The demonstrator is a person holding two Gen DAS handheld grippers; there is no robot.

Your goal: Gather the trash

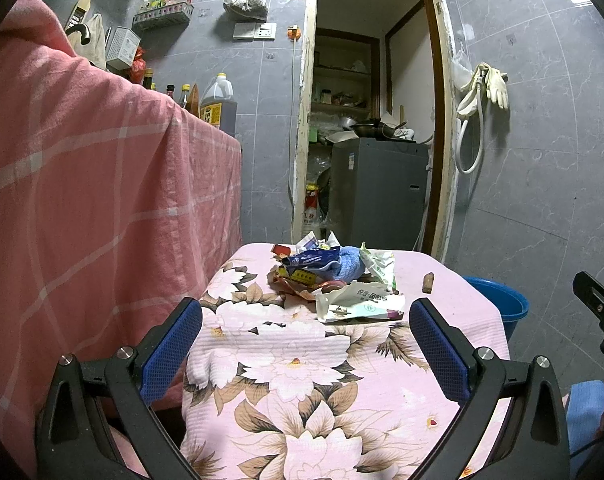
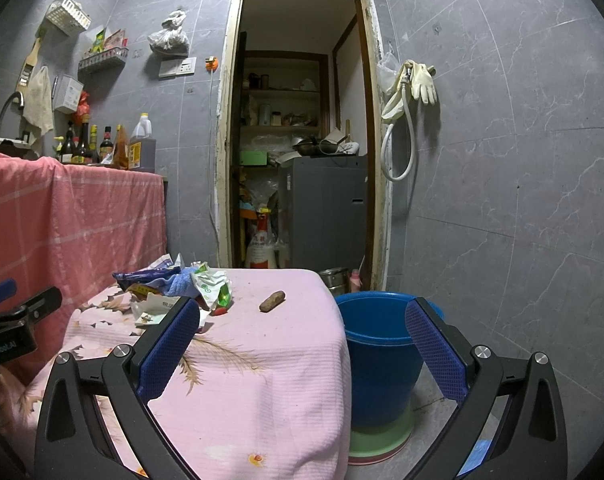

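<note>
Your left tool (image 1: 306,338) hangs over the near part of the desk (image 1: 302,400), its two blue pads spread wide with nothing between them, so it is released. Your right tool (image 2: 302,338) is likewise spread wide and empty, its left pad over the desk's near right part and its right pad in front of the blue bucket (image 2: 378,344). The desk is covered with a pink flowered cloth, and the trash sits at its far end: a heap of wrappers (image 1: 334,276) toward the far left, with a dark blue packet (image 1: 310,258) on top, a light blue rag (image 1: 348,266) bundled just beside it, and a white and green wrapper (image 1: 380,266) leaning on the heap's right side. A flat white packet (image 1: 360,302) lies at the near edge of the heap, closest to your left tool. A small brown lump (image 1: 428,282) lies alone to the right of the heap, apart from it. The blue bucket stands on the floor just beside the desk's right edge, set in a green base (image 2: 382,436). A pink checked cloth (image 1: 101,208) hangs to the left of the desk. In the left view, part of your right tool shows at the right border.
</note>
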